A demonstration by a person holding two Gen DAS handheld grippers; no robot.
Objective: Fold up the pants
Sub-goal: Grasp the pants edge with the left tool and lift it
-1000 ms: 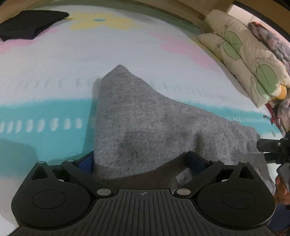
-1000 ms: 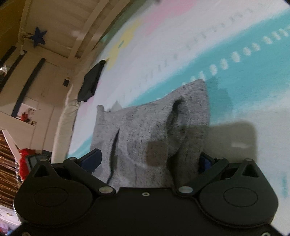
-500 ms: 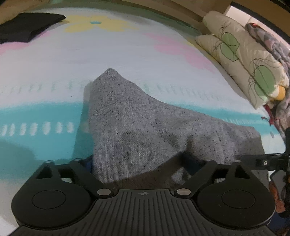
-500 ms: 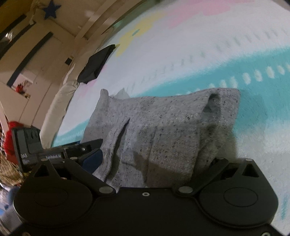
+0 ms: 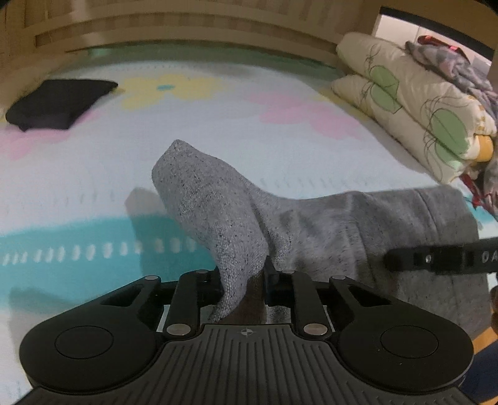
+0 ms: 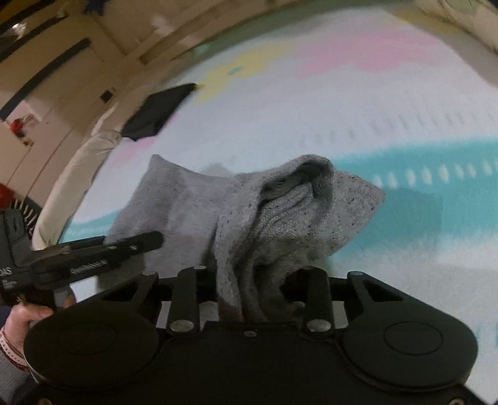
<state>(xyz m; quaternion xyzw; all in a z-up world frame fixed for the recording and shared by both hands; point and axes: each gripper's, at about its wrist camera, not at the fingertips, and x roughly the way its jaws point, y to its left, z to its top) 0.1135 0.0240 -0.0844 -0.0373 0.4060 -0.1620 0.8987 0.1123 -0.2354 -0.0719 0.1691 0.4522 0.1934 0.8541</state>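
Observation:
Grey speckled pants (image 5: pixel 311 224) lie on a pastel bed sheet (image 5: pixel 77 174), with their near edge lifted off it. My left gripper (image 5: pixel 244 277) has its jaws closing and pinches a raised fold of the pants. My right gripper (image 6: pixel 256 280) is closing too, with a thick bunch of the pants (image 6: pixel 280 212) gathered between its jaws. The two grippers hold the same edge side by side. In the left wrist view the right gripper (image 5: pixel 435 258) shows at the right. In the right wrist view the left gripper (image 6: pixel 93 255) shows at the left, held by a hand (image 6: pixel 28 314).
A folded black garment (image 5: pixel 59 104) lies at the far left of the bed. Stacked leaf-print pillows (image 5: pixel 414 102) and a pile of clothes (image 5: pixel 460 68) stand along the right side. A wooden bed frame (image 5: pixel 186 28) runs behind the sheet.
Both pairs of jaws have come together on the grey cloth. Both grippers have risen, pulling the pants' near edge up off the sheet into bunched folds.

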